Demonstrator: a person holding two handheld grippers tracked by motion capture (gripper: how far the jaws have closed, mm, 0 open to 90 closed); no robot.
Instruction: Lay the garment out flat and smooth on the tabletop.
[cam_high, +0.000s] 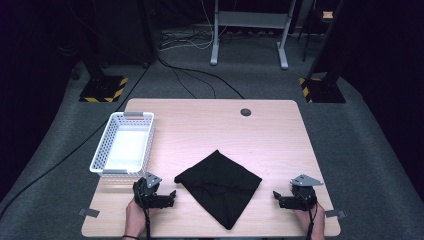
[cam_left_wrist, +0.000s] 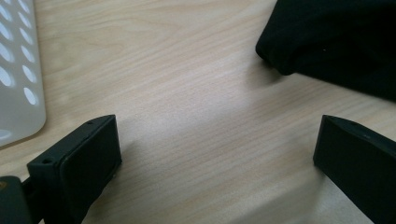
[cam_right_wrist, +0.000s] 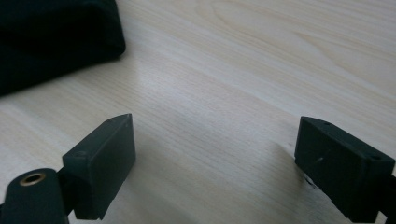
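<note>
A black cloth (cam_high: 220, 186), folded into a rough square and turned like a diamond, lies flat on the wooden table (cam_high: 225, 125) near the front edge. My left gripper (cam_high: 154, 193) rests on the table just left of the cloth, open and holding nothing. In the left gripper view its jaws (cam_left_wrist: 217, 128) stand wide over bare wood, with a cloth corner (cam_left_wrist: 336, 42) ahead to the right. My right gripper (cam_high: 295, 194) sits right of the cloth, also open. Its view (cam_right_wrist: 215, 126) has the cloth's edge (cam_right_wrist: 51, 37) at upper left.
A white perforated plastic basket (cam_high: 102, 145) stands empty at the table's left side; its wall (cam_left_wrist: 18, 93) is close to my left gripper. A round cable hole (cam_high: 245, 112) is at the table's back edge. Bare wood lies behind the cloth.
</note>
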